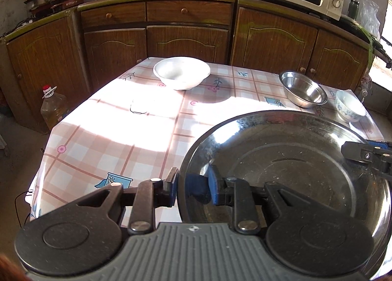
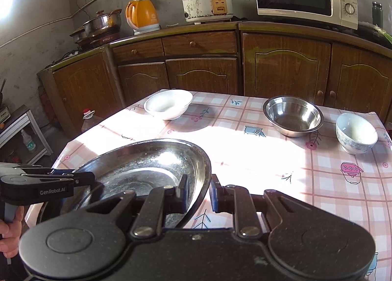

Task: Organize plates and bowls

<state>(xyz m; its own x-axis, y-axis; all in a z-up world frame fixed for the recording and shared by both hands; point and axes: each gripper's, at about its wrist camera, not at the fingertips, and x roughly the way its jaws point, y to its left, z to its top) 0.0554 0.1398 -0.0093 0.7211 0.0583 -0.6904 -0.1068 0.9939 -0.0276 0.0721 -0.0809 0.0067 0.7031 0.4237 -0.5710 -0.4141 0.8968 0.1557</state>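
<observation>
Both grippers hold one large steel plate (image 1: 289, 165) over the near edge of the bench (image 1: 117, 134), which is covered with a pink checked cloth. The left gripper (image 1: 193, 186) is clamped on the plate's left rim, one blue pad outside the rim and one inside the dish. The right gripper (image 2: 198, 194) is closed on the opposite rim in the same way, and in the right wrist view the plate tilts, its far edge raised. A hand (image 2: 9, 237) holds the left gripper's handle at the lower left of that view. Farther back on the bench stand a white bowl (image 1: 181, 72) at the far left, a steel bowl (image 1: 303, 91) to its right, and a small blue-patterned bowl (image 1: 349, 107) just beside the steel one, near the right edge
</observation>
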